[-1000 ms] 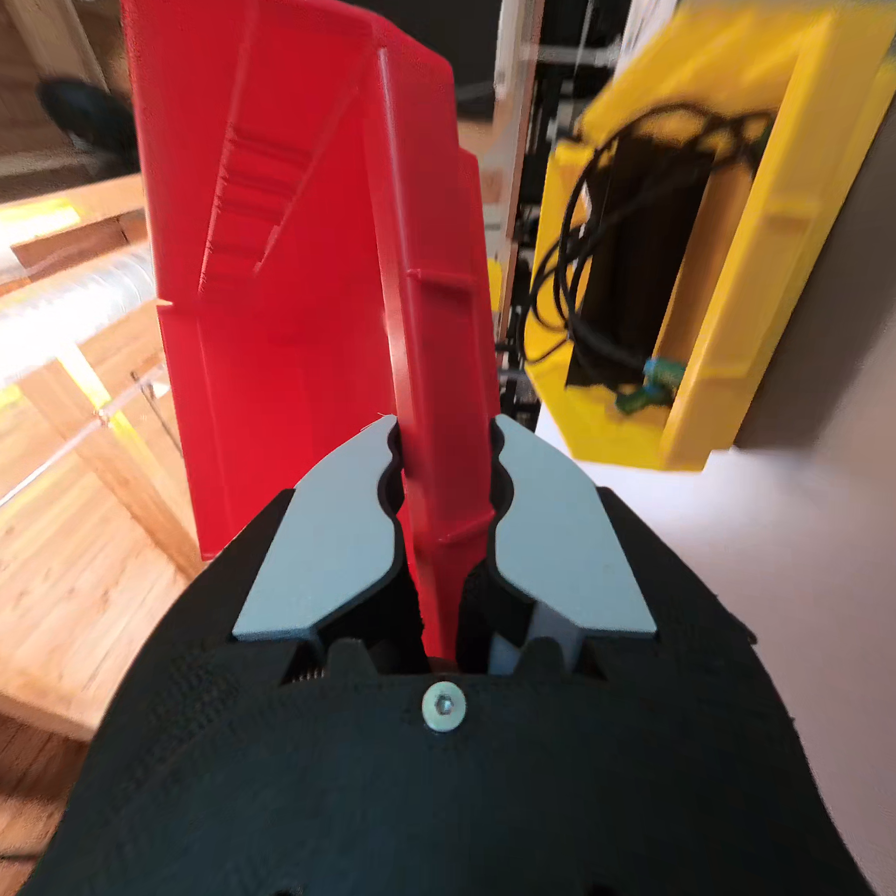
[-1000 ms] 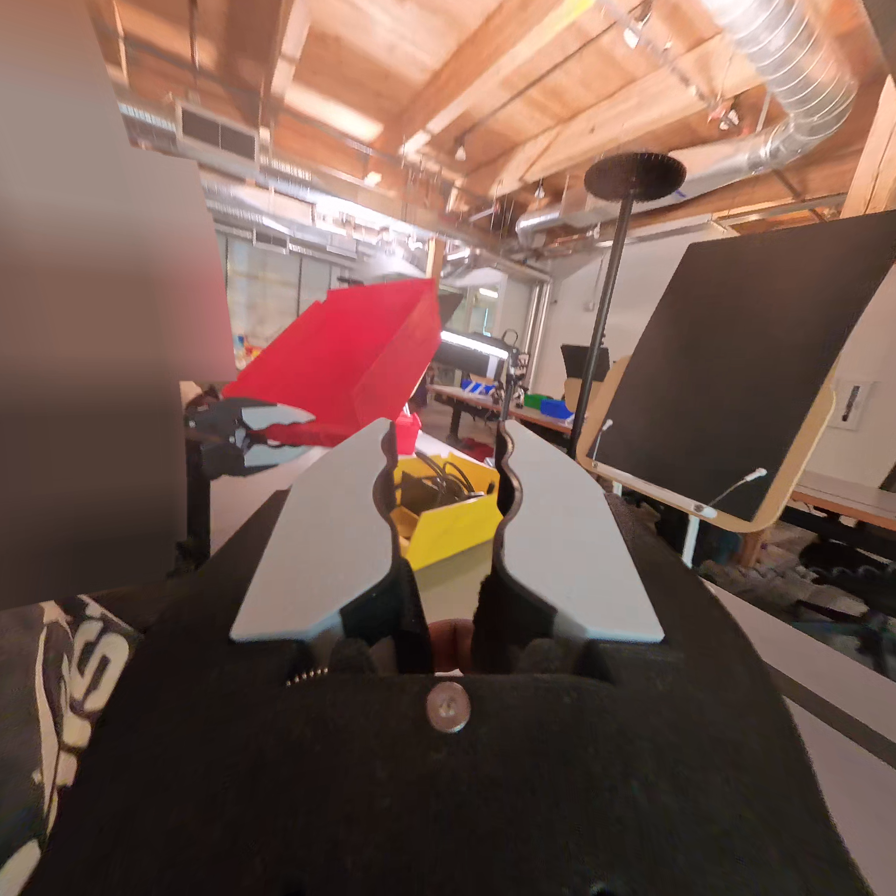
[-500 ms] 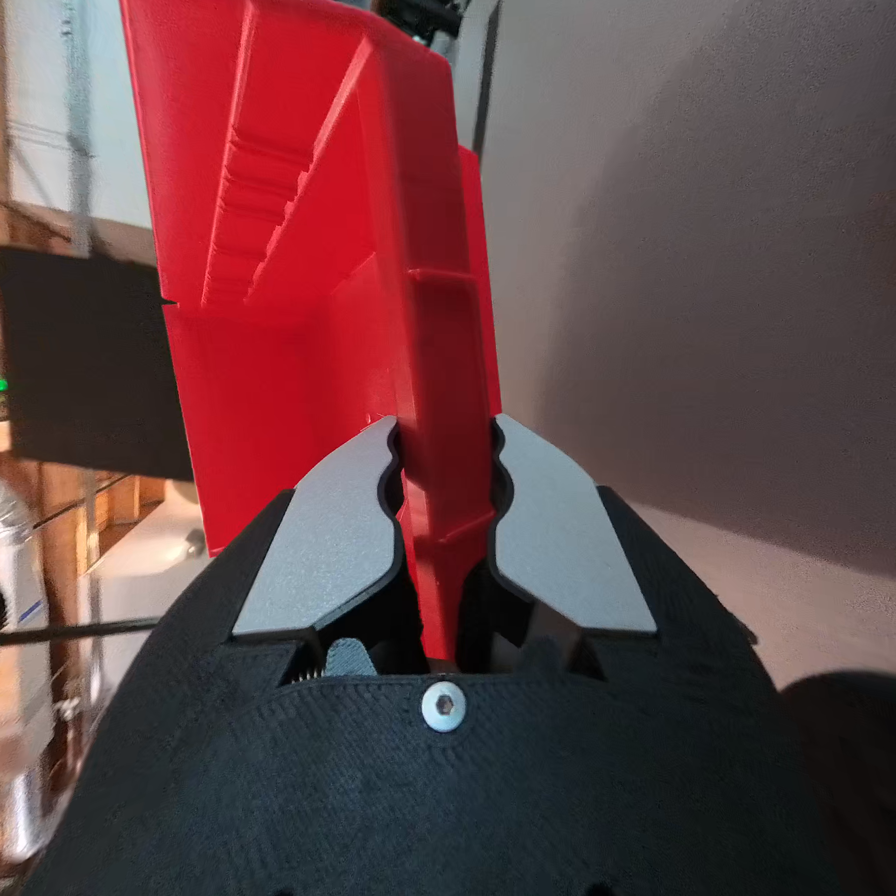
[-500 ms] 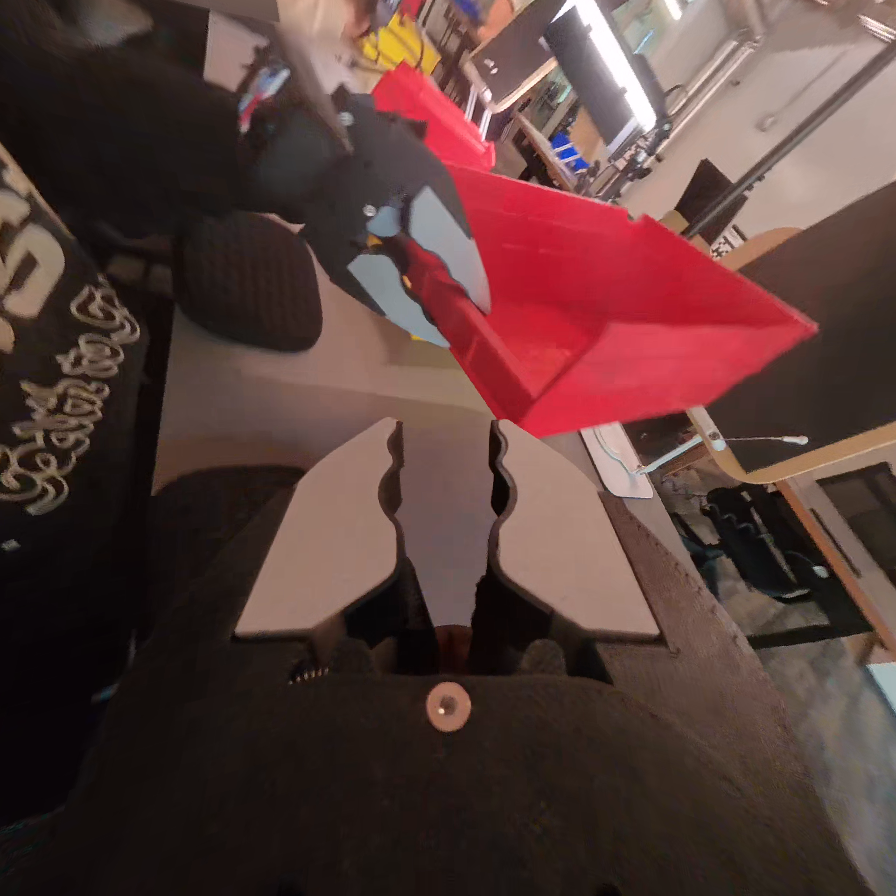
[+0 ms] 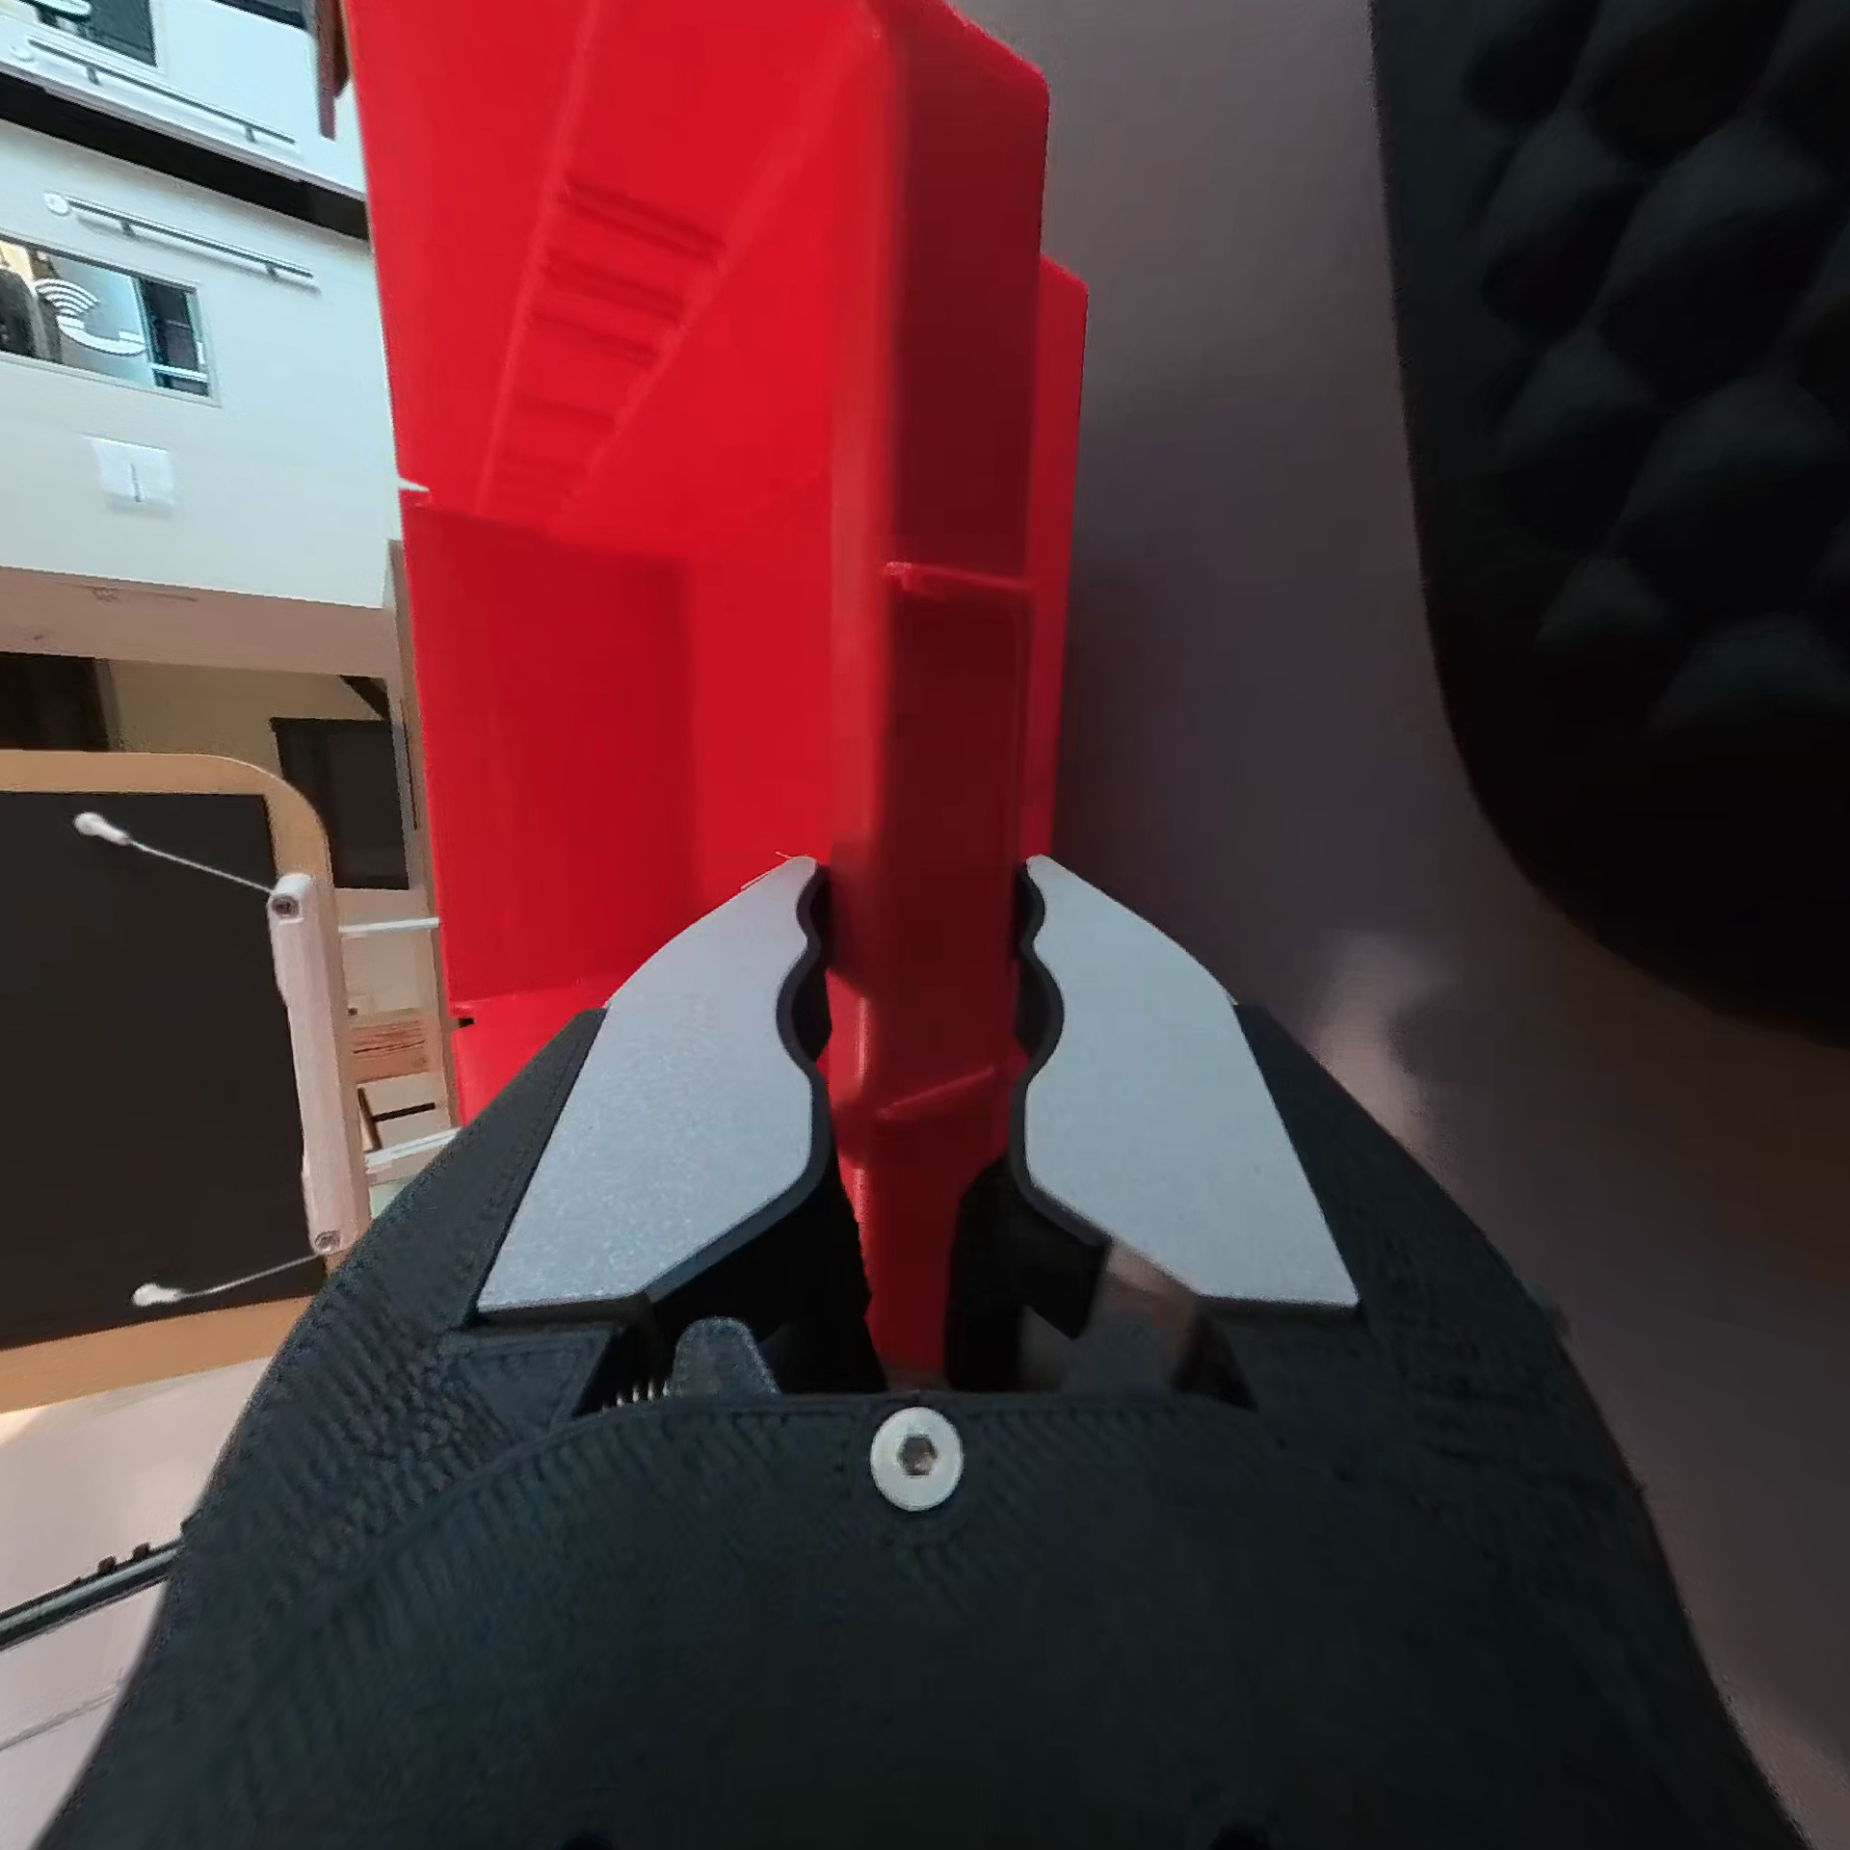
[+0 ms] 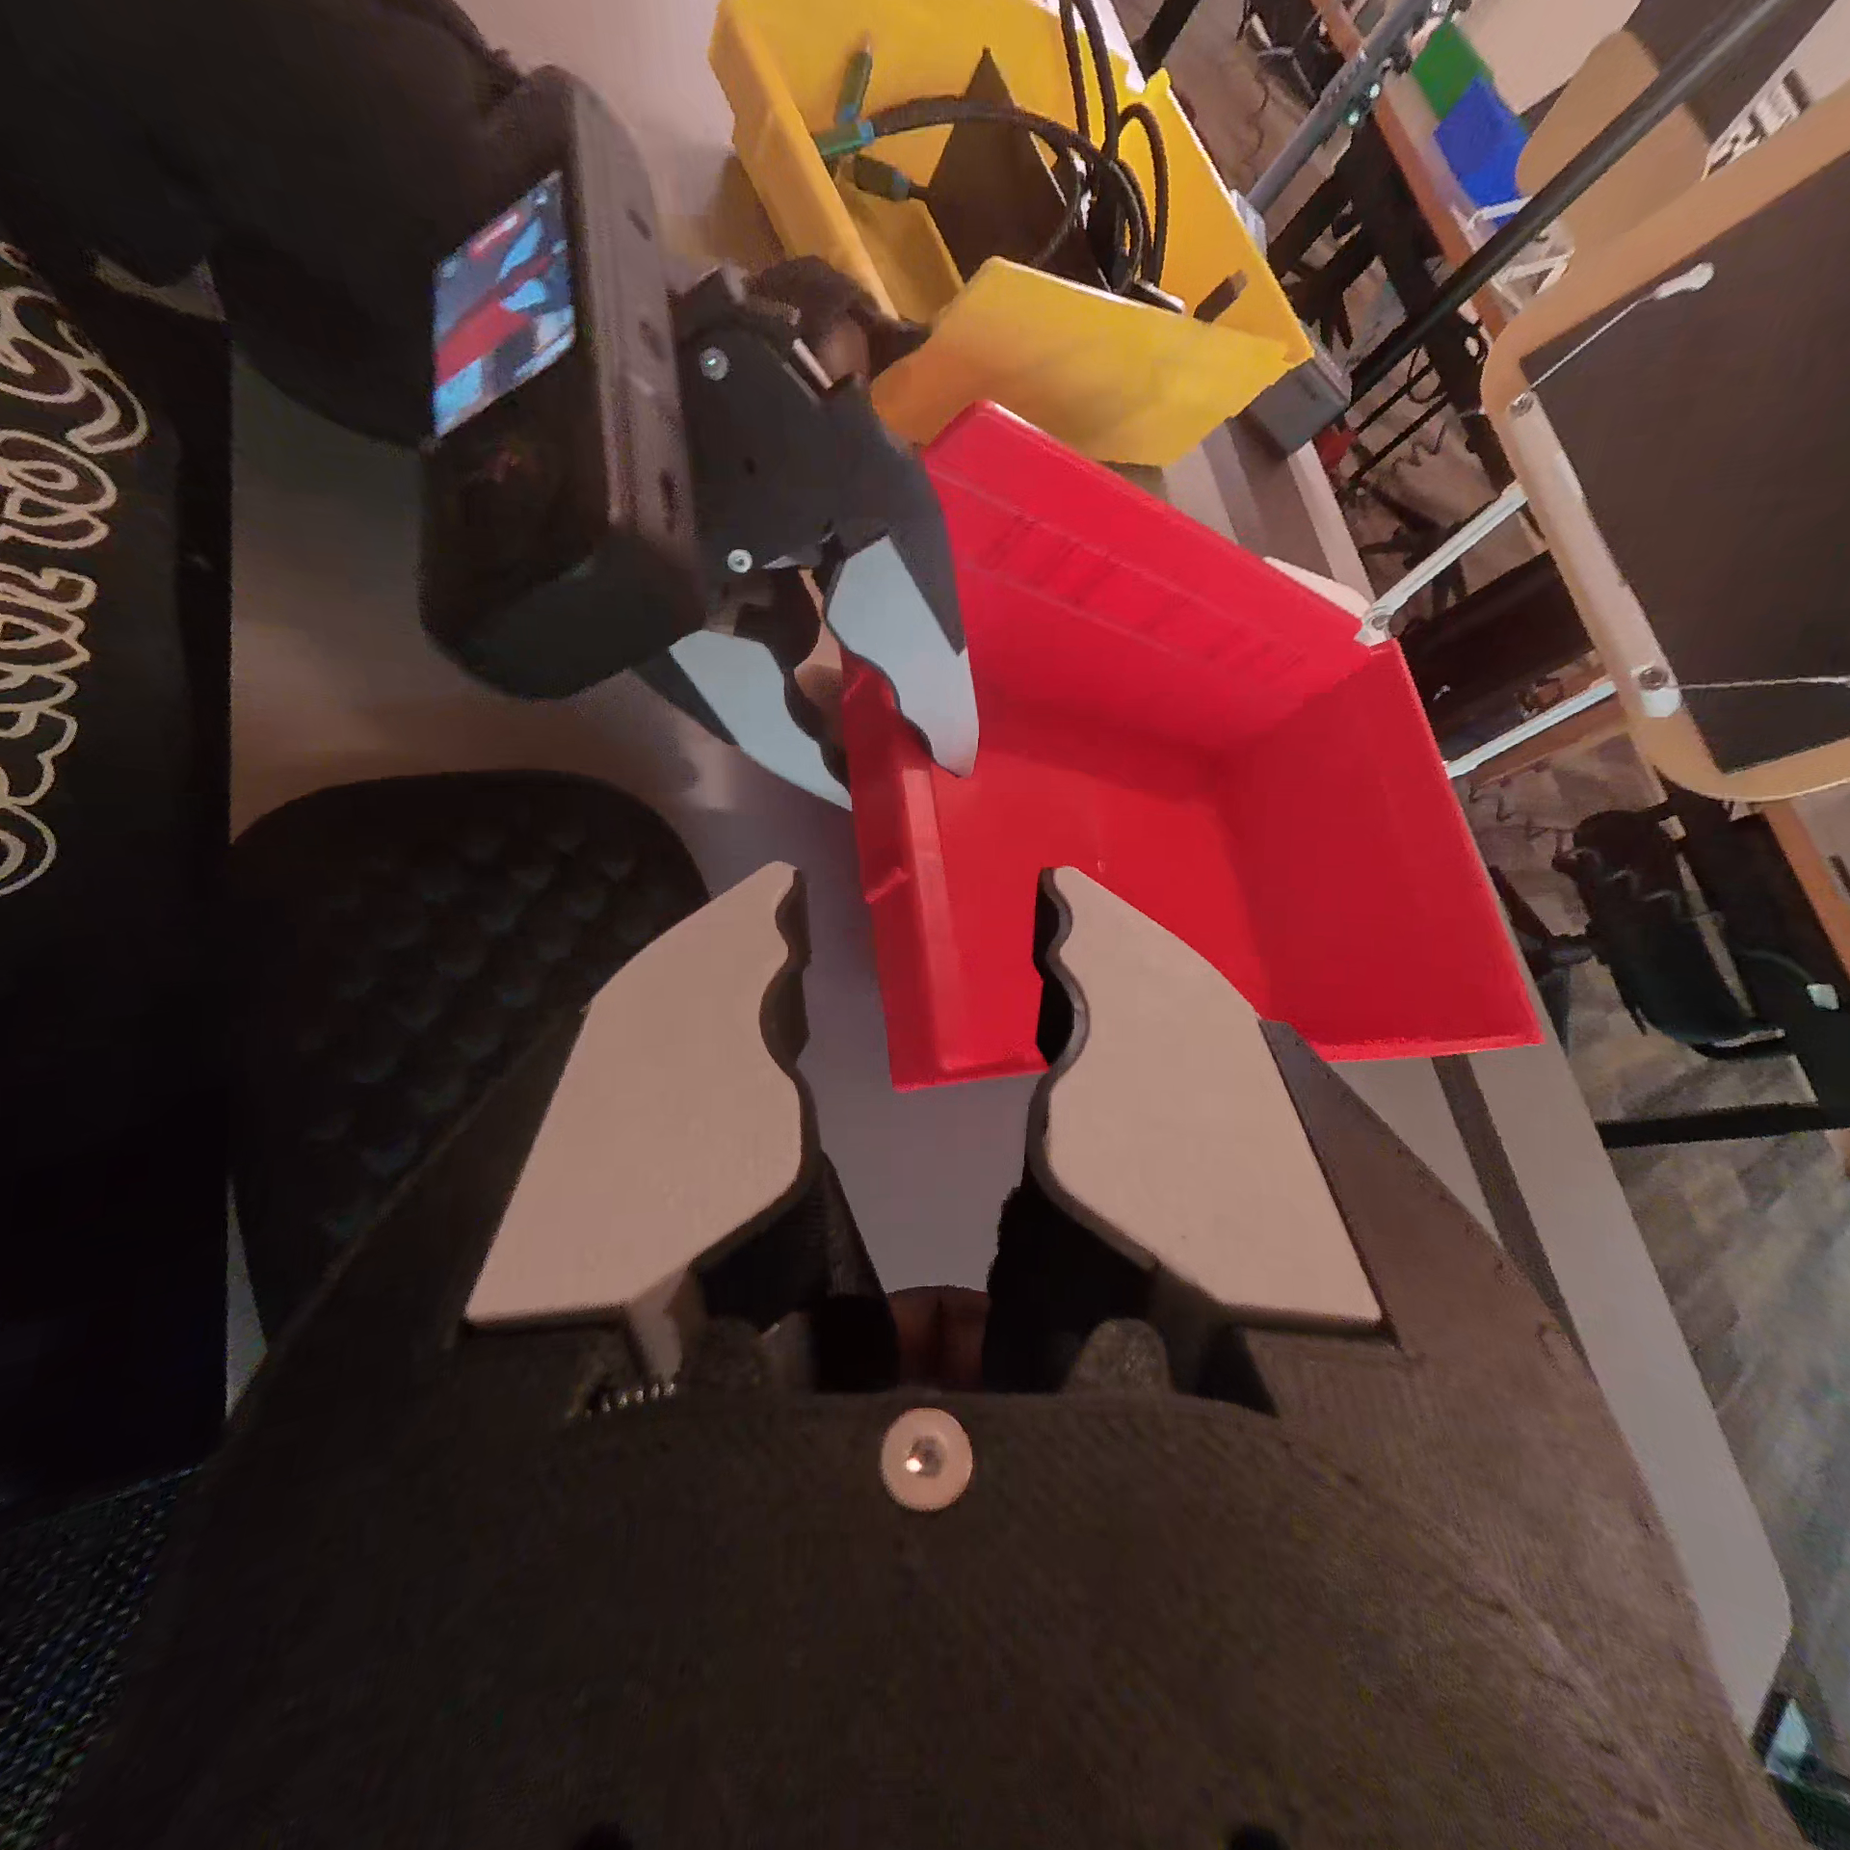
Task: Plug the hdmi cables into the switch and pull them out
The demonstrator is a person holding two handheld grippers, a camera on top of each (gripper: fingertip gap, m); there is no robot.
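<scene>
My left gripper (image 5: 921, 901) is shut on the side wall of an empty red plastic bin (image 5: 651, 501). In the right wrist view the left gripper (image 6: 881, 721) holds the red bin (image 6: 1201, 781) tilted, low over the grey table (image 6: 400, 651). My right gripper (image 6: 921, 901) is open and empty, with the bin's near corner just beyond its fingertips. Behind stands a yellow bin (image 6: 1051, 340) with coiled black cables (image 6: 1101, 140) with greenish plugs and a dark box-like thing. I cannot make out a switch.
A black bumpy pad (image 6: 420, 951) lies on the table to the left, and shows at the right of the left wrist view (image 5: 1652, 501). The table edge runs along the right, with black panels on stands (image 6: 1702, 501) and chairs beyond. A person's dark sleeve is at the far left.
The left gripper has swung the red bin from up in the air down close to the table, in front of the right gripper. The right gripper has tipped from level to looking down at the table.
</scene>
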